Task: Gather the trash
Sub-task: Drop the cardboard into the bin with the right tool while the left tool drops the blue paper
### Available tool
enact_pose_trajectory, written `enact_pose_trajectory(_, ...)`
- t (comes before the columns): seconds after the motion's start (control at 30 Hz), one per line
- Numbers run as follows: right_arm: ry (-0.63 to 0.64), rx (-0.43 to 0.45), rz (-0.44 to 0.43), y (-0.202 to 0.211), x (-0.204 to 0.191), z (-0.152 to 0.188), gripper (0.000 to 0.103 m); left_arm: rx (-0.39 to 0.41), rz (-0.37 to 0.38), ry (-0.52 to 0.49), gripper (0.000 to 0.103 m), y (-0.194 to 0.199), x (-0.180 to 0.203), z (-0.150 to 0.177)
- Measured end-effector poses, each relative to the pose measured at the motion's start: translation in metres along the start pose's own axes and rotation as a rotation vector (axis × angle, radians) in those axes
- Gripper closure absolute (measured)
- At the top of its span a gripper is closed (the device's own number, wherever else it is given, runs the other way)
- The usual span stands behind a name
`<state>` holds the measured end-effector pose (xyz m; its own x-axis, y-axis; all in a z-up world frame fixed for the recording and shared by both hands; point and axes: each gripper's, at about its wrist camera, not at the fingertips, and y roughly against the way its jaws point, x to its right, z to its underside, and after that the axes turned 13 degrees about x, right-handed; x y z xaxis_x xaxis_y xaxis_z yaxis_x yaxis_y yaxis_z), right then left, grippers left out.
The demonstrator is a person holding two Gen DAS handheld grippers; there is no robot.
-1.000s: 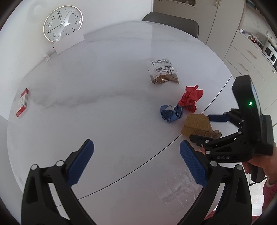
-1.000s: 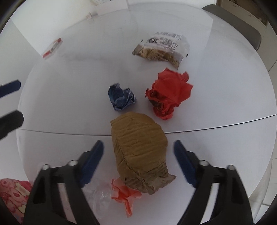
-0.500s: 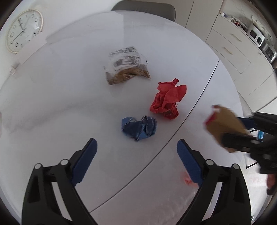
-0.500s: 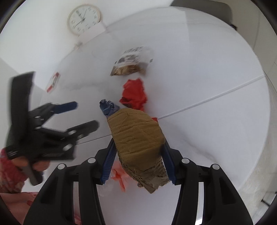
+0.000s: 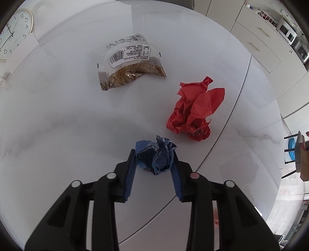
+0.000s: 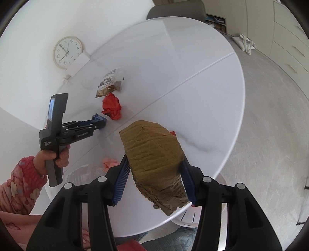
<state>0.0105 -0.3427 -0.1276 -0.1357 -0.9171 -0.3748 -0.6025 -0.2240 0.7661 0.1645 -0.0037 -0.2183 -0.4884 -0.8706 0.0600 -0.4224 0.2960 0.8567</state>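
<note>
A blue crumpled paper wad point(image 5: 154, 148) lies on the white round table point(image 5: 58, 115). My left gripper point(image 5: 154, 156) points steeply down over it; its jaws are closing and both blue pads touch the wad's sides. The right wrist view shows the same left gripper point(image 6: 98, 121) at the wad point(image 6: 99, 118), held by a person's hand point(image 6: 52, 156). My right gripper point(image 6: 154, 158) is shut on a brown crumpled cardboard piece point(image 6: 152, 146), held above the table's near edge. A red crumpled paper point(image 5: 195, 112) and a snack wrapper point(image 5: 131, 61) lie farther back.
A pink scrap point(image 6: 109, 162) and clear plastic point(image 6: 85, 173) lie near the table's front edge. A white slotted bin point(image 6: 185, 220) shows below that edge. A clock point(image 6: 67, 52) leans on the wall, a chair point(image 6: 173, 7) stands at the far side.
The left gripper came down over the blue wad and its jaws narrowed onto it. The right gripper shut on the cardboard, lifted it off the table and rolled.
</note>
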Motion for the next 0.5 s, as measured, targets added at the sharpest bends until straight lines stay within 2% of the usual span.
enact_pose_trajectory(0.13, -0.020, 0.025, 0.020, 0.015, 0.008, 0.009, 0.051, 0.033, -0.021, -0.005, 0.071, 0.019, 0.004, -0.002)
enact_pose_trajectory(0.27, -0.014, 0.044, 0.040, 0.044, 0.014, 0.024, 0.051, 0.085, -0.016, -0.006, 0.071, 0.065, 0.015, -0.003)
enact_pose_trajectory(0.5, -0.059, 0.003, 0.087, 0.069, 0.043, 0.072, 0.050, 0.140, 0.058, 0.004, 0.070, 0.144, 0.066, 0.023)
